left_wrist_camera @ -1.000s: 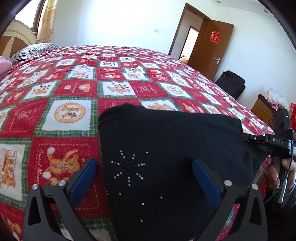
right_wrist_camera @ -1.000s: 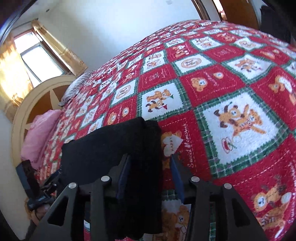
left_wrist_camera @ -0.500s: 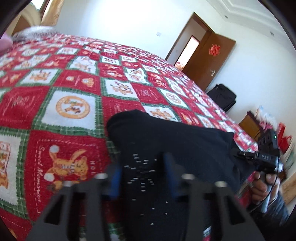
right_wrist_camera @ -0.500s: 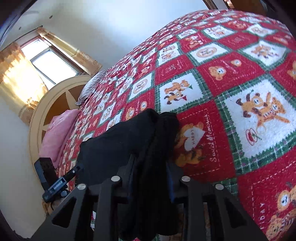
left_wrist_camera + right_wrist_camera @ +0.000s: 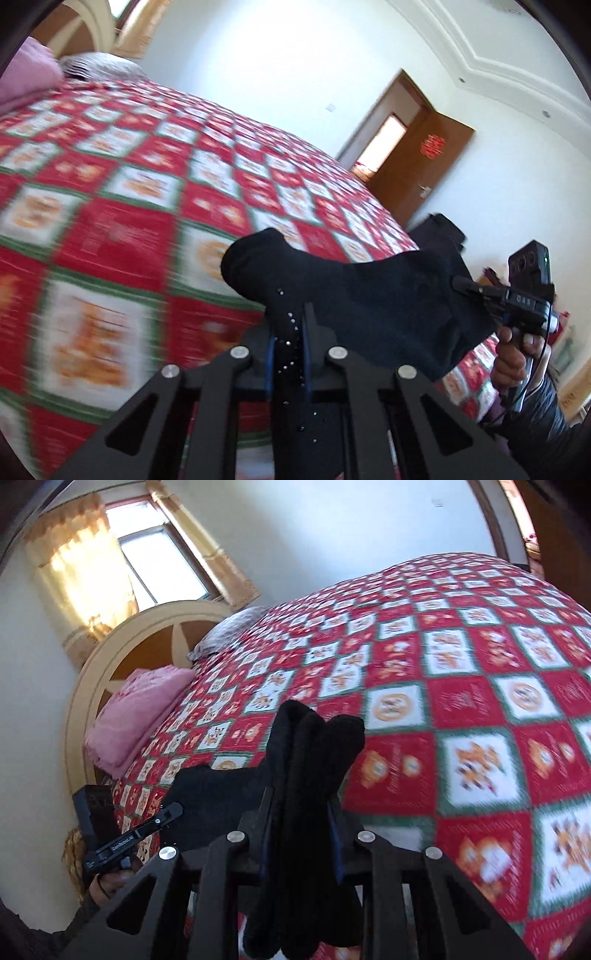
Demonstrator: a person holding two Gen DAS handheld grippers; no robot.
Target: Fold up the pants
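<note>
Now the black pants (image 5: 369, 295) hang in the air above the bed, stretched between the two grippers. On the left side, the left gripper (image 5: 288, 338) has its jaws squeezed tight together on one end of the pants, and tiny shiny dots on the cloth show right between the blue pads. From there the dark cloth runs across to the right, where a hand (image 5: 517, 350) holds the other tool. That right gripper (image 5: 301, 812) has its jaws clamped on a thick bunch of the pants, so the folds stick up past the tips and more cloth hangs down below. Under the pants lies the red and green quilt (image 5: 480, 701) with little animal pictures in its squares. A pink pillow (image 5: 136, 716) sits at the head of the bed near the round headboard (image 5: 110, 653). A brown door (image 5: 424, 162) stands open on the far wall.
</note>
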